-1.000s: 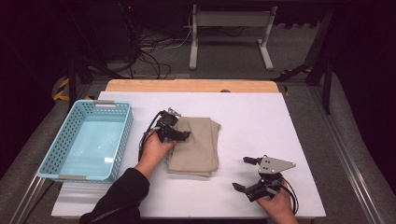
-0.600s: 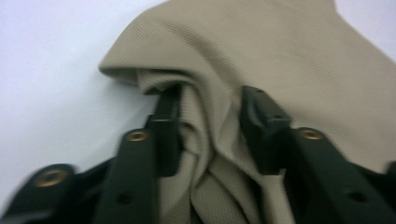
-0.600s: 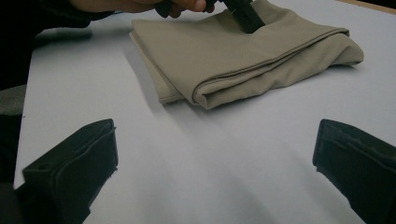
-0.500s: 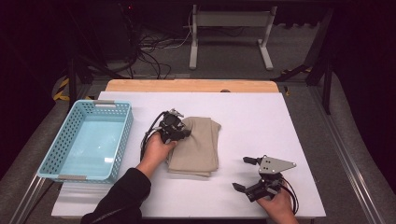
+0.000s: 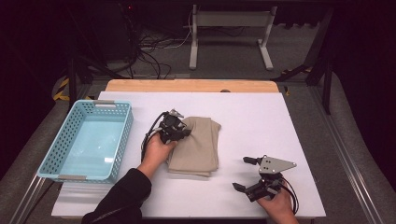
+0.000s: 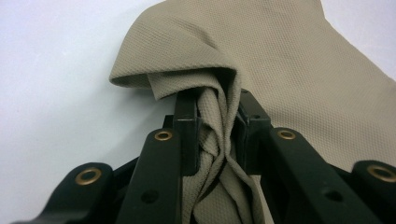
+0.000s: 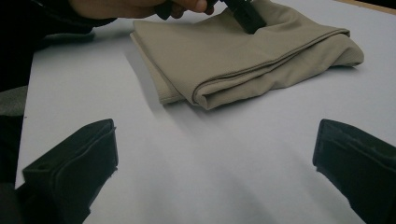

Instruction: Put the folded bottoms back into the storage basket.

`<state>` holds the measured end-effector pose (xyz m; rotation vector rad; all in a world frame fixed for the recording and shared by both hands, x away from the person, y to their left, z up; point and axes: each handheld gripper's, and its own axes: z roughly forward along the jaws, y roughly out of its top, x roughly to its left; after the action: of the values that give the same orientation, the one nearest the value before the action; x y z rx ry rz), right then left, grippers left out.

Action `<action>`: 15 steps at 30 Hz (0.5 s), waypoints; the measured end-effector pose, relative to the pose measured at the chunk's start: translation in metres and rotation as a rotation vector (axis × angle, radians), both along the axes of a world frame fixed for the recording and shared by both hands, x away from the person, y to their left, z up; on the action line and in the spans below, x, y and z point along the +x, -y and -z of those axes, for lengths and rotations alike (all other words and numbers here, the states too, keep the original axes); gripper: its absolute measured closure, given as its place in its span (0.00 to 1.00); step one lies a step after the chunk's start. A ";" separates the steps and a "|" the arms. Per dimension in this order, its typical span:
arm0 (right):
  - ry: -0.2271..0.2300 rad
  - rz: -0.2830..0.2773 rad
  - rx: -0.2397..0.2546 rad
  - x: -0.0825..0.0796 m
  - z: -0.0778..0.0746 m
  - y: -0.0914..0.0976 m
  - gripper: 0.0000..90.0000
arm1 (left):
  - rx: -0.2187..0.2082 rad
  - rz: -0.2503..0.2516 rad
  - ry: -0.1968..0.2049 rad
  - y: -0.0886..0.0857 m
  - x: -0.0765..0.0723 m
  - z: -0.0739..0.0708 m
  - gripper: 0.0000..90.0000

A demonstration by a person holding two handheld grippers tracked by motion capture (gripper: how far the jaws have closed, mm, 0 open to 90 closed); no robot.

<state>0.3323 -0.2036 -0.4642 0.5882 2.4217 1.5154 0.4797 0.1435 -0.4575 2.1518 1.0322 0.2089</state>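
The left claw [image 6: 215,123] is being held clamped on a bunched corner of the folded beige cloth [image 5: 198,142], its jaws having just been closing with the fabric gathered between them. In the left gripper view, several layers are being pinched together, with a loose fold curling over the tips. The cloth is lying near the middle of the white bench [image 5: 261,116], to the right of the light blue basket [image 5: 49,161], which is standing well apart from it. The right claw [image 5: 243,173] is being kept wide apart over bare bench, near the front edge and clear of the cloth.

For a clean lift, all the folded layers should probably be kept inside the pinch; if only the top layers are being gripped, the stack is likely to unfold as it is being raised. A slow, straight rise is being called for, with the free side being watched.
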 end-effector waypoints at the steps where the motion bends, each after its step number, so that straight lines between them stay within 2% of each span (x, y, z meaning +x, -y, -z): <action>1: 0.001 -0.001 0.000 0.000 0.000 0.000 0.01 | -0.004 -0.003 -0.006 0.000 0.000 -0.001 0.83; 3: 0.002 -0.001 0.000 0.000 0.000 0.000 0.01 | -0.010 -0.006 -0.007 0.000 0.000 -0.001 0.83; 10: 0.003 0.000 0.002 0.000 0.000 0.000 0.01 | -0.063 -0.003 0.027 -0.004 -0.005 -0.017 0.84; 12: 0.004 0.001 0.000 0.000 0.000 0.000 0.01 | -0.066 0.005 0.035 -0.005 -0.006 -0.020 0.84; 13: 0.004 0.000 0.001 0.000 0.000 0.000 0.01 | -0.091 0.007 0.048 -0.006 -0.009 -0.027 0.84; 15: 0.004 -0.004 0.005 0.000 0.000 0.000 0.01 | -0.112 0.017 0.054 -0.006 -0.012 -0.033 0.84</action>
<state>0.3319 -0.2038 -0.4639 0.5815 2.4182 1.5225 0.4677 0.1499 -0.4240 2.0426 0.9718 0.1954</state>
